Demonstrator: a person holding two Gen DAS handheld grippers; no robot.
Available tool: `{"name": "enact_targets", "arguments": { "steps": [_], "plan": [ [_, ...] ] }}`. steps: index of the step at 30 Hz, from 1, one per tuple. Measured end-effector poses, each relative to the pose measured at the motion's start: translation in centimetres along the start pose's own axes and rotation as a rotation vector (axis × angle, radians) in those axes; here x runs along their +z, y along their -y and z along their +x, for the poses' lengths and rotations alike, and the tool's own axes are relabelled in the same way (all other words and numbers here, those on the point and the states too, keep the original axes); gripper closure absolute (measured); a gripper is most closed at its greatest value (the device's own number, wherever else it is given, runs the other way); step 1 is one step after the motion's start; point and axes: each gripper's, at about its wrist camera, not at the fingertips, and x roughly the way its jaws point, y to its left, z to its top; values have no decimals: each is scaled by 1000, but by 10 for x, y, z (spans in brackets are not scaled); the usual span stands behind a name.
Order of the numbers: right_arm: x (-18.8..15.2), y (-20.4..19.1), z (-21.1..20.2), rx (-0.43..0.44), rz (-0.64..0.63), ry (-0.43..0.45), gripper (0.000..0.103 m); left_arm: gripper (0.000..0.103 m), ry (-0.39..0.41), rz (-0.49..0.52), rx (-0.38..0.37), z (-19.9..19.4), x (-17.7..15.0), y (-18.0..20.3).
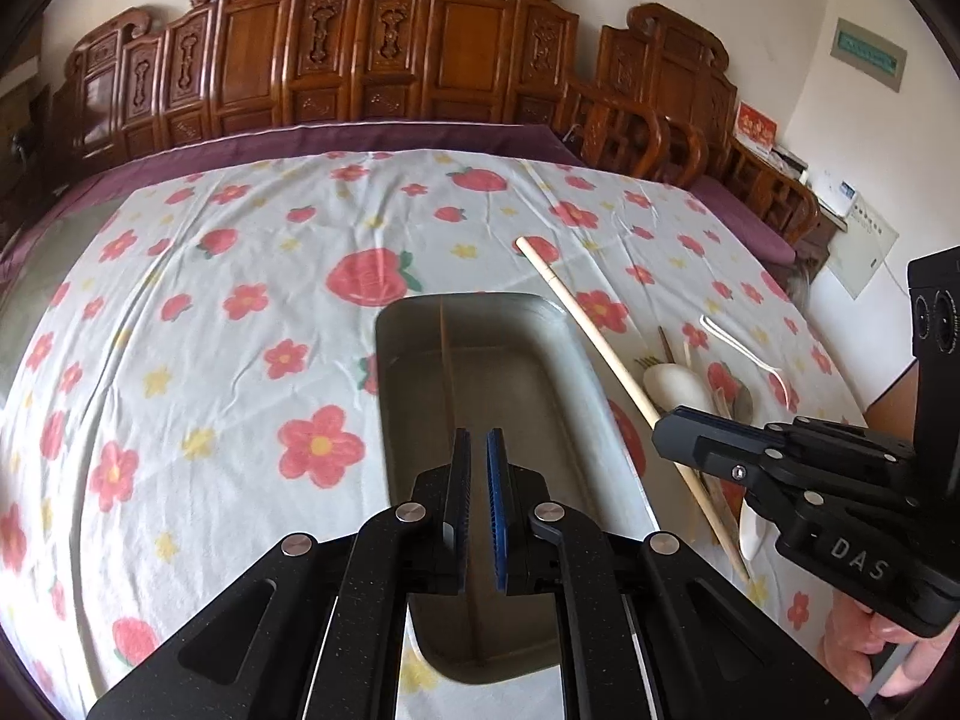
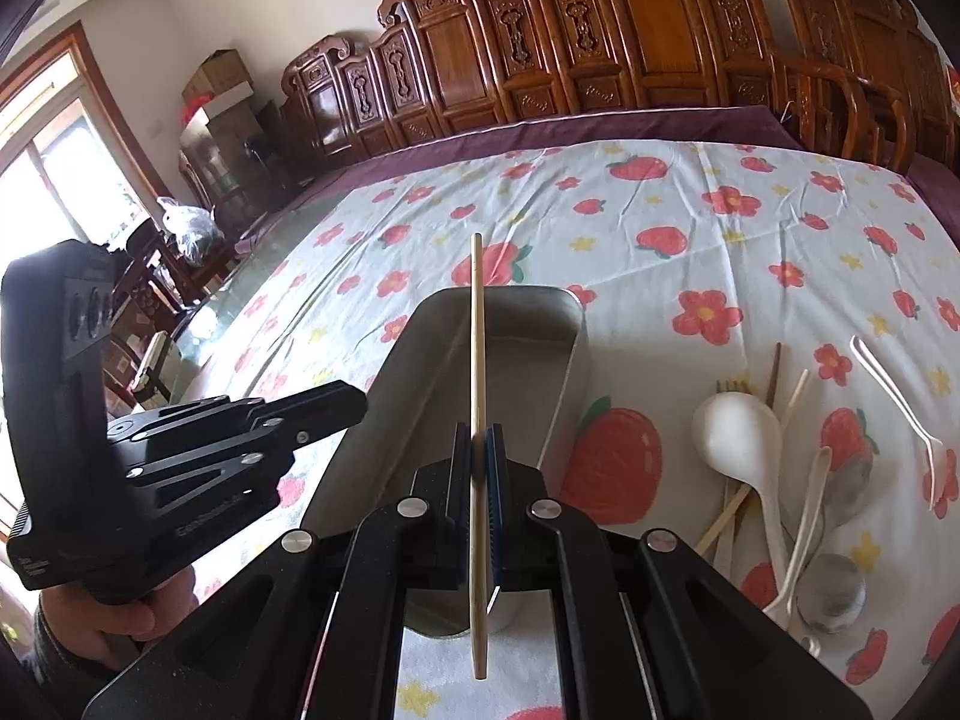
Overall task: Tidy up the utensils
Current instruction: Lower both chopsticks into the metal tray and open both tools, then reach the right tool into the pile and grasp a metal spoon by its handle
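A floral cloth covers the table. The right gripper, jaws clamped on a chopstick, holds its long axis toward 12 o'clock over the tray. The left gripper, jaws together and empty, hovers above the tray; remaining utensils lie at 3 o'clock.

Tablecloth white – red flowers, strawberries; tray grey; chopstick pale tan.
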Motion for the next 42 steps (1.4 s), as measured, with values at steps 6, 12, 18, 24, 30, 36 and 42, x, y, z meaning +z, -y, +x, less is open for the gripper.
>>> {"name": "enact_targets", "arguments": {
  "steps": [6, 12, 18, 24, 30, 36, 42],
  "plan": [
    [3, -8, 12, 3, 4, -8, 97, 84, 27, -15, 7, -8, -8, -15],
    [6, -22, 32, 12, -3, -24, 97, 82, 72, -31, 56, -21, -7, -35],
    [8, -22, 54, 19, 18, -59, 93, 81, 89, -56, 84, -26, -5, -55],
    [3, -17, 42, 2, 3, -48, 83, 69, 113, -34, 60, -31, -6, -51],
    [-2, -4, 0, -66, -69, -10, 83, 65, 121, 6, 24, -35, -9, -31],
    [-20, 38, -43, -194, -112, -8, 83, 50, 132, 49, -17, -40, -13, -6],
    [-43, 90, -61, -302, -84, -48, 83, 26, 126, 101, -51, -37, -20, 21]
  ]
}}
